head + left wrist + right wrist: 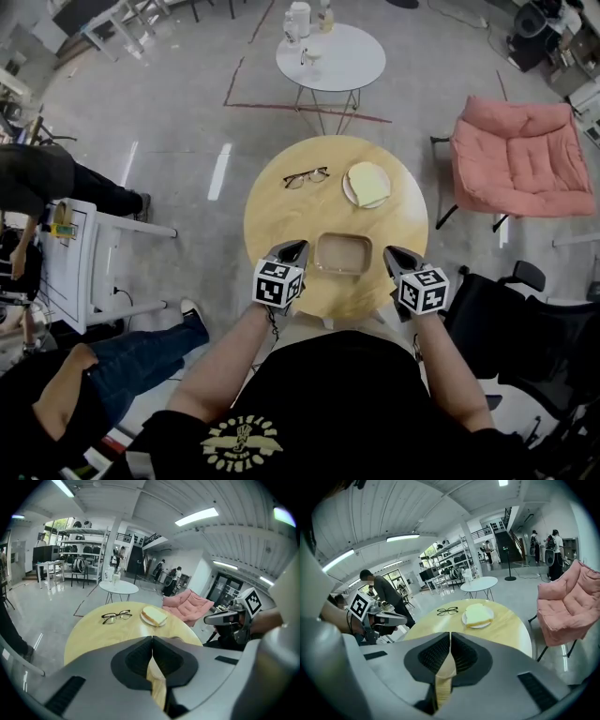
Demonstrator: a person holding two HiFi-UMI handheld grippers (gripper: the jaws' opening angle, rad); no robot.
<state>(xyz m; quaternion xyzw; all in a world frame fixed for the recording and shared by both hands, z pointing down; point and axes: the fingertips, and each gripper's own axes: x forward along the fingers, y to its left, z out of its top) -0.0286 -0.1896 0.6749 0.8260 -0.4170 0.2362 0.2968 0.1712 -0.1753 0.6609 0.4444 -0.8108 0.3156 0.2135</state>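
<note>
On the round wooden table (281, 211) lie black-framed glasses (306, 177) (116, 616) (447, 611), a white plate with a slice of bread (367, 184) (153, 616) (477, 615), and a shallow tan rectangular dish (342, 253) at the near edge. My left gripper (296, 247) (152, 640) hovers just left of the dish, its jaws closed together with nothing between them. Just right of the dish, my right gripper (390, 252) (450, 635) is likewise shut and holds nothing. Each gripper shows in the other's view, apart from the dish.
A small white round table (330, 58) with bottles stands beyond. A pink cushioned chair (523, 155) is at the right, a black office chair (525, 323) near right. A white chair (89, 262) and seated people are at the left.
</note>
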